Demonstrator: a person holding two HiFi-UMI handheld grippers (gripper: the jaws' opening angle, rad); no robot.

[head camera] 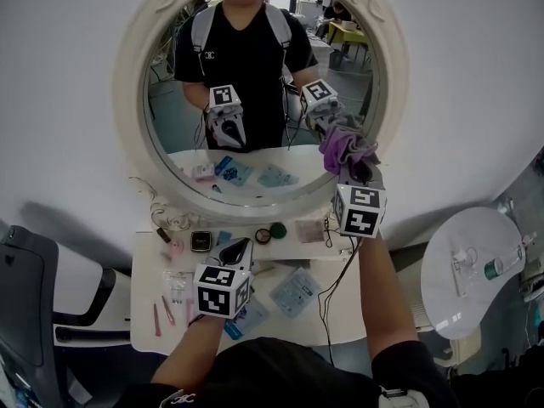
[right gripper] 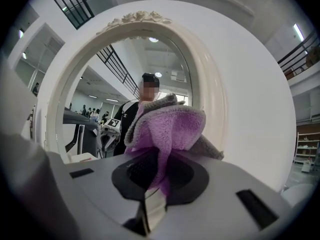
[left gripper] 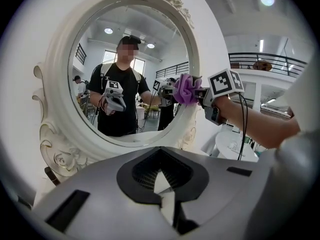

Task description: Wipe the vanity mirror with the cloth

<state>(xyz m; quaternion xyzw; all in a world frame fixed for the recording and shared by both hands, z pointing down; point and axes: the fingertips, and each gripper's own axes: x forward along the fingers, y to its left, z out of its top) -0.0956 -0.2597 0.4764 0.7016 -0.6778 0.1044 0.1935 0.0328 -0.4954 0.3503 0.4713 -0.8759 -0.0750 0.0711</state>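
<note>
The oval vanity mirror (head camera: 255, 100) in its ornate white frame (head camera: 136, 143) stands at the back of the white table. My right gripper (head camera: 355, 175) is shut on a purple-and-grey cloth (head camera: 347, 147), which is pressed against the glass at the mirror's lower right, close to the frame. The cloth (right gripper: 167, 126) bunches up from the right gripper (right gripper: 154, 186), filling the middle of that view. My left gripper (head camera: 236, 250) hovers low over the table in front of the mirror, shut with nothing in it (left gripper: 164, 186). From there the cloth (left gripper: 186, 89) shows at the mirror's right edge.
The vanity table (head camera: 149, 334) holds several small items: packets, a round compact (head camera: 276, 230), pink clips (head camera: 161, 314). A cable (head camera: 333, 289) hangs from the right gripper. A round white side table (head camera: 442, 300) with a bottle stands right, and a grey chair (head camera: 34, 313) left.
</note>
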